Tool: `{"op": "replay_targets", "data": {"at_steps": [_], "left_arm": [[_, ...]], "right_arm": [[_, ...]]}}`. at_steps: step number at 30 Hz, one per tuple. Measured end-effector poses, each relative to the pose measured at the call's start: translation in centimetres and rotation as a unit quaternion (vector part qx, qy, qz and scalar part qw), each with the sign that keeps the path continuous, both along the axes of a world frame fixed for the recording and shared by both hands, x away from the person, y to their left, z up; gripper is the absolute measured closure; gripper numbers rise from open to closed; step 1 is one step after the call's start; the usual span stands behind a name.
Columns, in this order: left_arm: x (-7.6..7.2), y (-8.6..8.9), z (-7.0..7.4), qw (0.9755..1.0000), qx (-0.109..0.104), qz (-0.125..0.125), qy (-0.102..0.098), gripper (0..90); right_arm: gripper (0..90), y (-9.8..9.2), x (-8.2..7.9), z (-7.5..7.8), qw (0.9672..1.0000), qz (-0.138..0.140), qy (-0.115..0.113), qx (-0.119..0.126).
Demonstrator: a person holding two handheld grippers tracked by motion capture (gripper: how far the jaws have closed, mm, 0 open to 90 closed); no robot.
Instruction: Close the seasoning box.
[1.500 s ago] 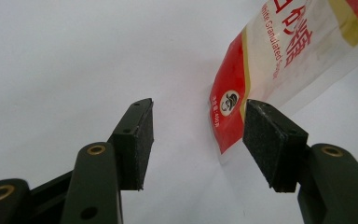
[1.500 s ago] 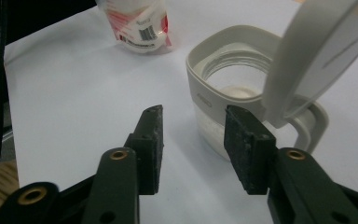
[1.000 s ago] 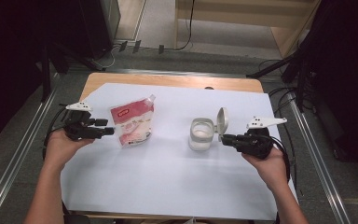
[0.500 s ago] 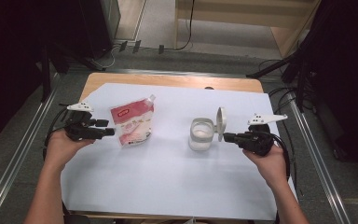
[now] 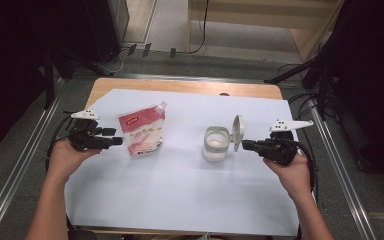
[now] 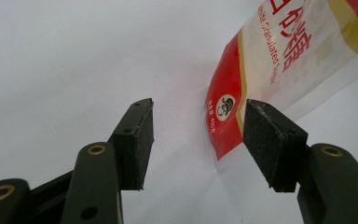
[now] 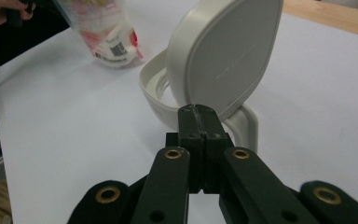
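Note:
A red-and-white pouch of granulated sugar (image 5: pixel 141 132) lies flat on the white sheet at the left. My left gripper (image 5: pixel 115 141) points at its left edge. In the left gripper view the jaws (image 6: pixel 198 135) stand open, and the pouch's red corner (image 6: pixel 228 121) lies on the sheet beyond the gap, untouched by the pads. A small cream container (image 5: pixel 215 145) stands at centre right with its flip lid (image 5: pixel 237 132) raised. My right gripper (image 5: pixel 245 145) is shut with nothing between its jaws. Its tips (image 7: pixel 199 114) sit just behind the raised lid (image 7: pixel 228 56) and the container's rim (image 7: pixel 156 100).
A white sheet (image 5: pixel 180 200) covers most of the wooden table (image 5: pixel 180 86), with free room across its near half. Metal rails run along both sides (image 5: pixel 340 170). Cables trail from each gripper off the table's edges.
My right gripper has edged slightly left toward the container's lid. The left gripper, the pouch and the container have stayed where they were.

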State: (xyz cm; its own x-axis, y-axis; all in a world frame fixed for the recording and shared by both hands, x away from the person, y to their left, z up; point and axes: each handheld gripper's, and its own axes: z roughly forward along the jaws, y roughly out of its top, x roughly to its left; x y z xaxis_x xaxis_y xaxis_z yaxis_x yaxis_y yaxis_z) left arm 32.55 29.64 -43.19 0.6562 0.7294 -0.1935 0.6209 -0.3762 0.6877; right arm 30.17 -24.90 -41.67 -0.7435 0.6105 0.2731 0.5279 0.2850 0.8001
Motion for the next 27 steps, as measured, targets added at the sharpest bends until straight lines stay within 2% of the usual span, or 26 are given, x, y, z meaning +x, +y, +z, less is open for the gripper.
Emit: {"op": "replay_targets", "data": {"at_steps": [2,6,11,16,19,26,27], "left_arm": [[0.0,0.0,0.0,1.0,0.0,0.0,0.001,44.2],[0.0,-0.1,0.0,1.0,-0.001,0.0,-0.001,44.3],[-0.1,0.0,0.0,1.0,0.0,0.0,-0.004,44.4],[-0.1,0.0,-0.1,1.0,-0.001,0.001,-0.004,44.3],[0.0,0.0,0.0,1.0,0.004,-0.006,0.0,44.3],[-0.1,0.0,0.0,1.0,0.004,0.0,-0.002,44.3],[-0.1,-0.1,-0.1,1.0,-0.004,0.003,-0.006,44.3]], "right_arm": [[90.0,-0.2,0.1,0.2,1.0,-0.001,-0.001,0.007],[90.0,-0.5,0.6,0.5,0.9999,-0.014,-0.007,0.005],[90.0,-0.8,1.7,0.5,0.9997,-0.025,-0.002,0.006],[90.0,-0.6,2.7,0.1,0.9995,-0.03,0.005,0.002],[90.0,-0.3,3.3,0.1,0.9993,-0.036,0.01,0.004],[90.0,0.5,4.5,-0.2,0.9989,-0.044,0.016,0.006],[90.0,0.6,4.5,-0.2,0.9988,-0.045,0.019,0.007]]}}
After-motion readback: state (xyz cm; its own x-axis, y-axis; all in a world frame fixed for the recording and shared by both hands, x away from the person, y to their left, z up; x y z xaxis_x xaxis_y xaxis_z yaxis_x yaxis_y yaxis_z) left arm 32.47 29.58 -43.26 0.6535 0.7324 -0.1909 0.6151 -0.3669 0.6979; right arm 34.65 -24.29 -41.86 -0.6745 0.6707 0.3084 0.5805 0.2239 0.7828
